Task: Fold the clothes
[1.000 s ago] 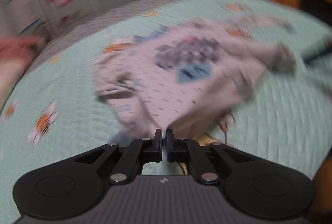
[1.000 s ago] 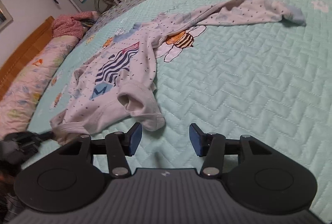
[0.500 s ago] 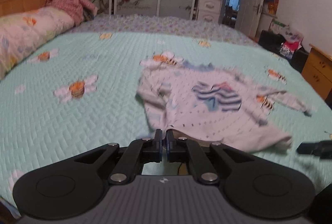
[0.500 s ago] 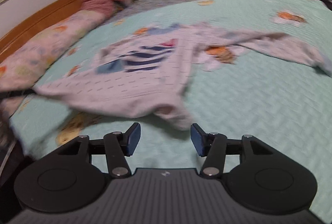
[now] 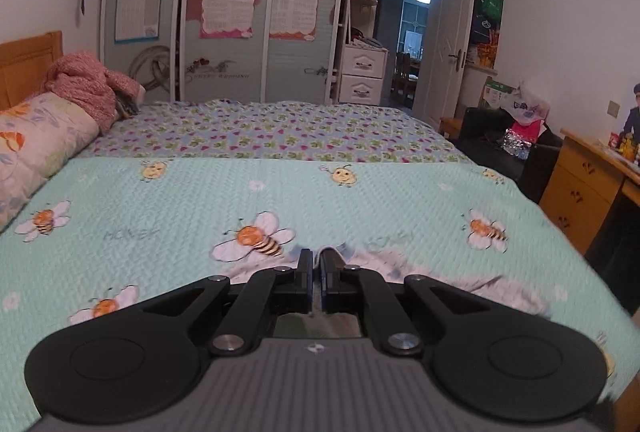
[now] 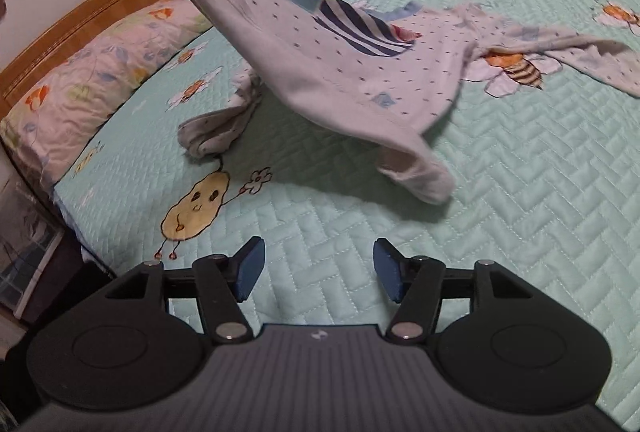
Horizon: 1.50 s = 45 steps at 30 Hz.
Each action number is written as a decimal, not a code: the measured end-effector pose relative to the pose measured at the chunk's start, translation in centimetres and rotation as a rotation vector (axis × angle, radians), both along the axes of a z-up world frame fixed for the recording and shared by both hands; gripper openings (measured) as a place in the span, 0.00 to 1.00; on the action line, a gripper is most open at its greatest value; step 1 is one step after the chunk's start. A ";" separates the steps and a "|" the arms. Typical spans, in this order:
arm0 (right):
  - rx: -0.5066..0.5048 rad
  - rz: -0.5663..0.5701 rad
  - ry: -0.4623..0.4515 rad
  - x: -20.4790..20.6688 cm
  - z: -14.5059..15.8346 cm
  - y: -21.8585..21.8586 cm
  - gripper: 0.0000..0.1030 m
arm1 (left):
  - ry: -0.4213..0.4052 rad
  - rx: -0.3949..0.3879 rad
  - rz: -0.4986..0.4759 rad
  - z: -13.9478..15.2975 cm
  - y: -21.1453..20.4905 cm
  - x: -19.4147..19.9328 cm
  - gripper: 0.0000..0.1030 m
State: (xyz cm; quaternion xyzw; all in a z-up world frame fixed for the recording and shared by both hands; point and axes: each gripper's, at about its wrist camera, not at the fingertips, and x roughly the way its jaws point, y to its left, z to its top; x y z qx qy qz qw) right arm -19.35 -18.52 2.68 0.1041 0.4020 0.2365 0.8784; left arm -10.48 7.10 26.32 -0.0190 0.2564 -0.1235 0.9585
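A white dotted long-sleeve top (image 6: 340, 71) with a blue striped patch hangs slanted over the mint bee quilt (image 6: 520, 191). One hem corner is pulled up to the top left of the right wrist view. My left gripper (image 5: 316, 272) is shut on that corner, and white cloth (image 5: 480, 284) trails out behind its fingers. The other hem corner (image 6: 420, 179) droops just above the quilt. One sleeve (image 6: 580, 51) and the other sleeve (image 6: 216, 131) lie on the bed. My right gripper (image 6: 318, 268) hovers just short of the drooping corner, its jaws opening with nothing between them.
A floral pillow (image 5: 32, 139) and a pink knit garment (image 5: 84, 87) lie by the wooden headboard (image 6: 80, 19). Mirrored wardrobe doors (image 5: 224, 31) stand beyond the bed. A wooden desk (image 5: 588, 183) is at the right. The bed's edge (image 6: 68, 207) drops off at the near left.
My left gripper has risen with the hem corner, lifting the top off the quilt. The right gripper's jaws have spread wider, and it has shifted along the bed.
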 end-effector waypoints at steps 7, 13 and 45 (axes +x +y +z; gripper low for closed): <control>-0.040 0.146 -0.119 2.7 2.3 3.1 0.60 | 0.022 0.137 -0.115 1.3 -5.7 1.6 0.03; -0.117 0.119 -0.091 8.4 1.0 3.3 0.60 | 0.022 0.133 -0.120 2.4 -6.2 3.0 0.03; -0.740 0.057 -0.506 6.8 -3.2 13.6 0.19 | 0.094 0.077 -0.122 1.9 -4.0 4.7 0.03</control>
